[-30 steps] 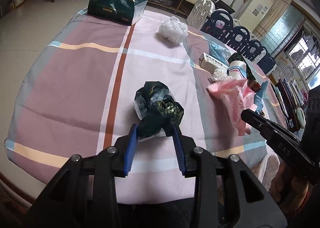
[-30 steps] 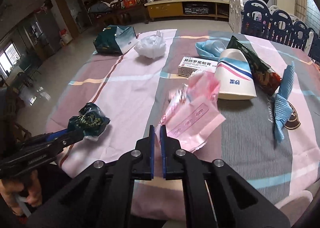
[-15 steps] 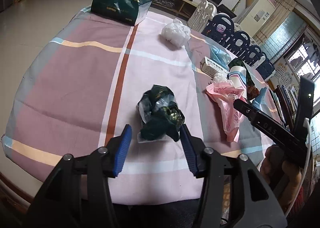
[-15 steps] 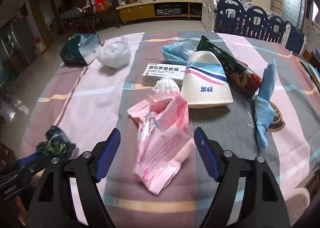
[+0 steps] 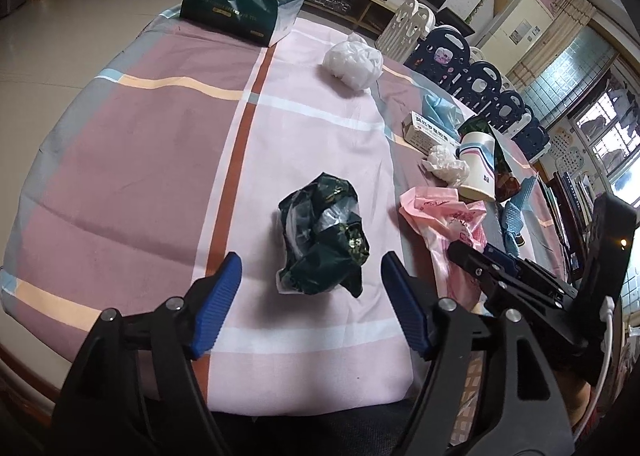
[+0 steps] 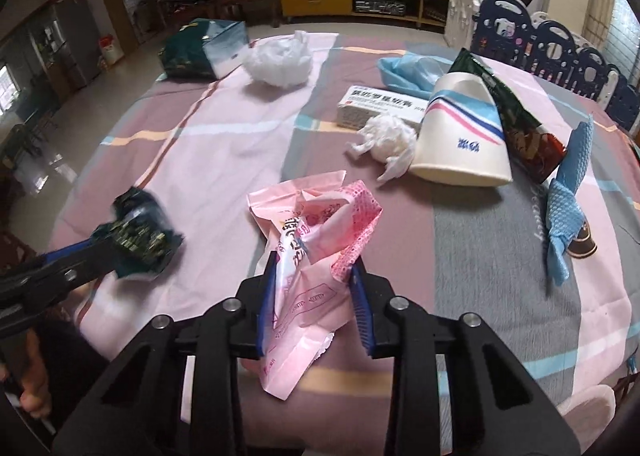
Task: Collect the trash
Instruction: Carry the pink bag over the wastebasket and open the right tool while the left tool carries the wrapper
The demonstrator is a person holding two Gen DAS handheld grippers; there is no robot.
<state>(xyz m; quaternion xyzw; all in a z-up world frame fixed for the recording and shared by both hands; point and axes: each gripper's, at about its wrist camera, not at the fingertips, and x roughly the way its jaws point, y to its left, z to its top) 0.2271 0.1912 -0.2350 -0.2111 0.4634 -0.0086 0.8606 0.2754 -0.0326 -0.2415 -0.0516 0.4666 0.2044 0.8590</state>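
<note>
Left gripper [image 5: 312,276] jaws widened; pink wrapper [image 6: 308,276] lengthwise between right gripper [image 6: 314,284] pads.

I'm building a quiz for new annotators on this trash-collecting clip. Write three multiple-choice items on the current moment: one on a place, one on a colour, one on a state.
1. Where is the paper cup?
A. Lying on its side by the crumpled white tissue
B. Upright on the green gift bag
C. On the floor

2. What colour is the wrapper between the right gripper's fingers?
A. Blue
B. Pink
C. White

3. How does the left gripper stand?
A. Shut on the medicine box
B. Shut on nothing
C. Open, with the dark green crumpled bag ahead between its fingers

Key: 1 A, its side rests on the tablecloth; 2 B, the pink wrapper sits between the blue pads; 3 C, the pads stand wide apart.
</note>
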